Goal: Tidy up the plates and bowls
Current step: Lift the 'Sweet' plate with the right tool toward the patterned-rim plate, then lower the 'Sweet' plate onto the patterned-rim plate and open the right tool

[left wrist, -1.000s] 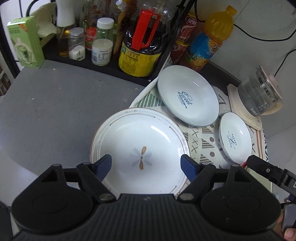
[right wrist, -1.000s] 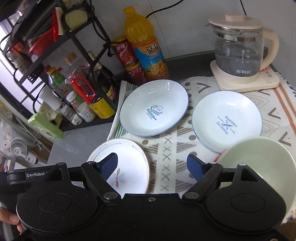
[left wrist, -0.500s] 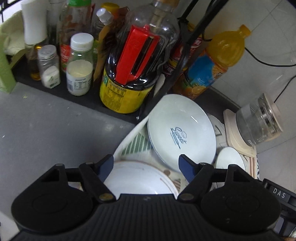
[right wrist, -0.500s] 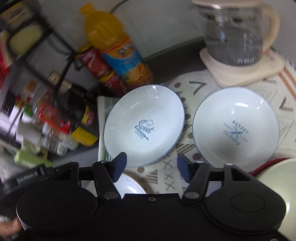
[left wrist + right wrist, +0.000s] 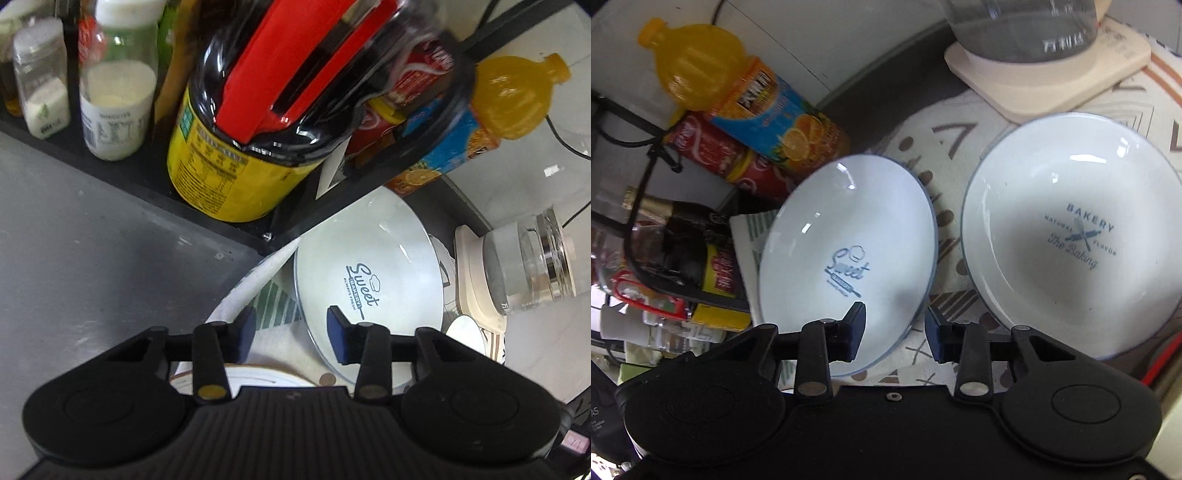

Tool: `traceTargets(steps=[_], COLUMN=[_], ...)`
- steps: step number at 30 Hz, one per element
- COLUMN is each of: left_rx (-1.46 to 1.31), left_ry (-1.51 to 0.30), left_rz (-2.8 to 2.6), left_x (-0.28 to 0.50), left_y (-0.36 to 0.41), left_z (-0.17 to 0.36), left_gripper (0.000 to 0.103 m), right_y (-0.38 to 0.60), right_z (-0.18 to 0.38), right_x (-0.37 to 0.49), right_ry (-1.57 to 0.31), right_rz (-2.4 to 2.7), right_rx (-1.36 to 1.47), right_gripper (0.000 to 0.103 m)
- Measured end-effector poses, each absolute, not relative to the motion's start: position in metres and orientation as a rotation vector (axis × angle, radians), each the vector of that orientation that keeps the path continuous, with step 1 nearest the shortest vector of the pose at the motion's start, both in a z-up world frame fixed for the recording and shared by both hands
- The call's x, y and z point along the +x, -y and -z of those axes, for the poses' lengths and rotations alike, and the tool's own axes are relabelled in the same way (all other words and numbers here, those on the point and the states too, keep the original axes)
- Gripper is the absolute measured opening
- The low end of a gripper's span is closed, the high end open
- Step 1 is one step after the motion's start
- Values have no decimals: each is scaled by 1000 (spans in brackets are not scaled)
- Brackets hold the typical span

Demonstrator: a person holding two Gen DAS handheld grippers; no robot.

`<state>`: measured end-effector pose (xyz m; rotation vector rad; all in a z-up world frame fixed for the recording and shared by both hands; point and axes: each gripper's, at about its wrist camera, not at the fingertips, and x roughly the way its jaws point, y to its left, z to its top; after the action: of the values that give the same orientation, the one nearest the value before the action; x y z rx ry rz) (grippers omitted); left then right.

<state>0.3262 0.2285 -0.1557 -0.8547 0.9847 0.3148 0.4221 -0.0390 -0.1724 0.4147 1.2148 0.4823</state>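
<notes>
Brown-rimmed plate [image 5: 258, 374] mostly hidden behind left gripper [image 5: 291, 328] body.

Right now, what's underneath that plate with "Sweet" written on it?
The Sweet plate rests on a patterned cloth with brown dots and triangles. Whatever lies directly beneath its middle is covered.

A grey counter [image 5: 92, 236] carries a patterned cloth [image 5: 945, 147], a black rack [image 5: 122, 173] and a kettle base [image 5: 1052, 74]
</notes>
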Motion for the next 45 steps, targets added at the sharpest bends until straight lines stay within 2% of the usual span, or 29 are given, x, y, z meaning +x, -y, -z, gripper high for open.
traceTargets(steps=[4,10,13,15,26,45], left_rx=[-853,-876,-870,-866,-870,-877], left_ry=[-1001,-1011,-1015,-1010,-991,-926], left_rz=[-298,-293,-295,-295,-303,-344], left_x=[336,343,349,352,368,329], left_y=[-228,-228,-227,-227,-219,-194], left_z=[173,190,194,196,201,157], left_gripper=[34,30,28,23,10,10], right_y=[31,25,24,23,30,55], right_z=[184,198,207,212,211,160], right_x=[426,437,440,440,446,409], right_ry=[-1232,-1249,-1256,-1253,-1232,-1122], right_rz=[-484,-461,-457,-446,-476,-611], right_rx=[427,457,456,469,491,389], right_gripper=[30,29,25,19,9,12])
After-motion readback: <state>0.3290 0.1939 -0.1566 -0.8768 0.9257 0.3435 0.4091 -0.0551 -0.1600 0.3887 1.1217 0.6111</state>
